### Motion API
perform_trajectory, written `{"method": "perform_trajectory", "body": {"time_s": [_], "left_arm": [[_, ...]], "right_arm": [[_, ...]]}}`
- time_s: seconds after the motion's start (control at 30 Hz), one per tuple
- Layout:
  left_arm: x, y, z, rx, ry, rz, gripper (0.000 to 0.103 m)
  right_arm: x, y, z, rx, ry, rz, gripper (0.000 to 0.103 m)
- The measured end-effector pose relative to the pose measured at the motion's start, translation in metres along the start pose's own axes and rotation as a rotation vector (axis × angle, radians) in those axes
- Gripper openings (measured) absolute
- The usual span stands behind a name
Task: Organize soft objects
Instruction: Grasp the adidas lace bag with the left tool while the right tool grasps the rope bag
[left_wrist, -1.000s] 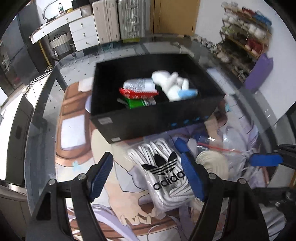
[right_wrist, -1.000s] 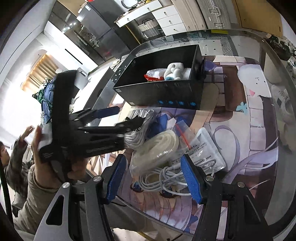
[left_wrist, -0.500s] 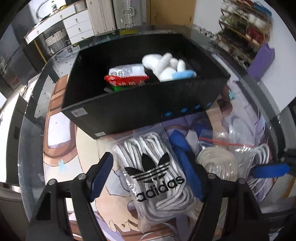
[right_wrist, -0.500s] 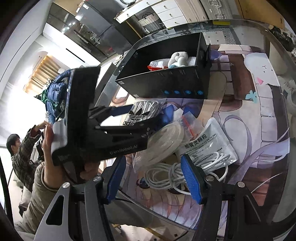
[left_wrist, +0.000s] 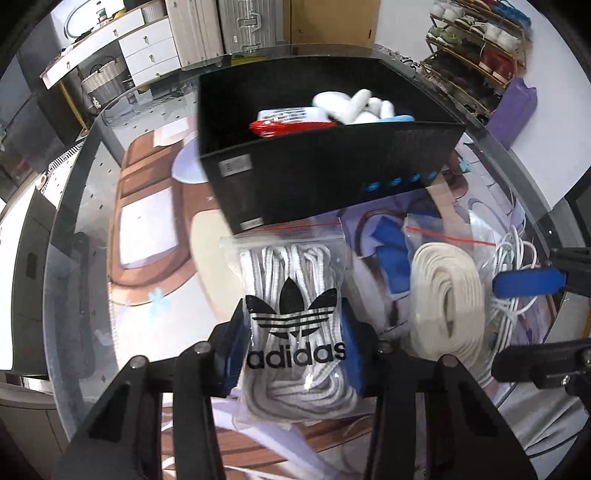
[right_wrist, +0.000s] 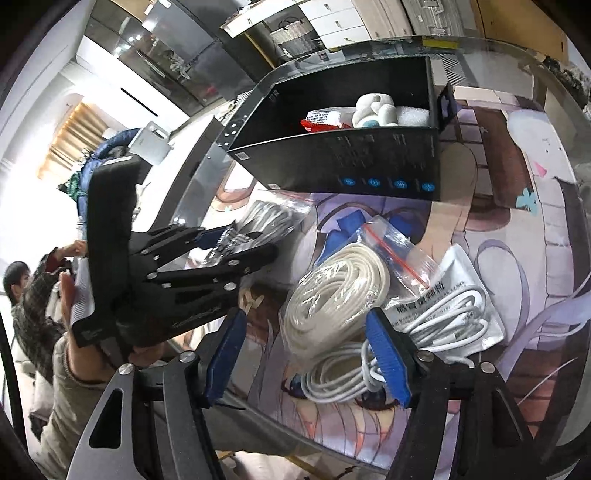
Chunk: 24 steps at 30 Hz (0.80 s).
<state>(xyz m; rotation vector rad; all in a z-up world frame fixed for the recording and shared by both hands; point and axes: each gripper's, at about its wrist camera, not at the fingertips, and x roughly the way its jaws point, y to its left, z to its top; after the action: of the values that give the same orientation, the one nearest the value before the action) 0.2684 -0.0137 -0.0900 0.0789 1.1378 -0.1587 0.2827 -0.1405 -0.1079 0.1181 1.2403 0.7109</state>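
Evidently the grasp step: left gripper (left_wrist: 295, 347) closing on the bag of laces (left_wrist: 295, 295) at lower centre, right gripper (right_wrist: 310, 354) opening, empty, so next lift toward the black box (left_wrist: 325, 173).

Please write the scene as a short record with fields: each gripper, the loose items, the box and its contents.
left gripper: closing on the adidas shoelace bag, pads at both its sides
right gripper: opening, astride the bagged white rope coil, not gripping
other loose items: white cable bundle on a white pouch
black box: open top, behind the loose items
box contents: red and white packet, white plush toy
surface: glass table over a printed picture
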Motion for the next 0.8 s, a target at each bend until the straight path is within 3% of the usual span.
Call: {"method": "perform_trajectory", "body": {"time_s": [0.53, 0.63, 0.7, 0.8], "left_arm": [[-0.005, 0.032, -0.015, -0.038, -0.008, 0.019, 0.044], [-0.004, 0.033, -0.014, -0.042, -0.008, 0.019, 0.044], [-0.004, 0.033, -0.015, -0.042, -0.008, 0.022, 0.045], [-0.004, 0.037, -0.015, -0.045, -0.008, 0.021, 0.046]], "right_arm": [[0.049, 0.035, 0.021, -0.118, 0.003, -0.187, 0.072], [0.065, 0.044, 0.021, -0.202, 0.023, -0.279, 0.072], [0.066, 0.047, 0.020, -0.219, 0.015, -0.265, 0.072], [0.054, 0.042, 0.020, -0.174, -0.009, -0.116, 0.072]]}}
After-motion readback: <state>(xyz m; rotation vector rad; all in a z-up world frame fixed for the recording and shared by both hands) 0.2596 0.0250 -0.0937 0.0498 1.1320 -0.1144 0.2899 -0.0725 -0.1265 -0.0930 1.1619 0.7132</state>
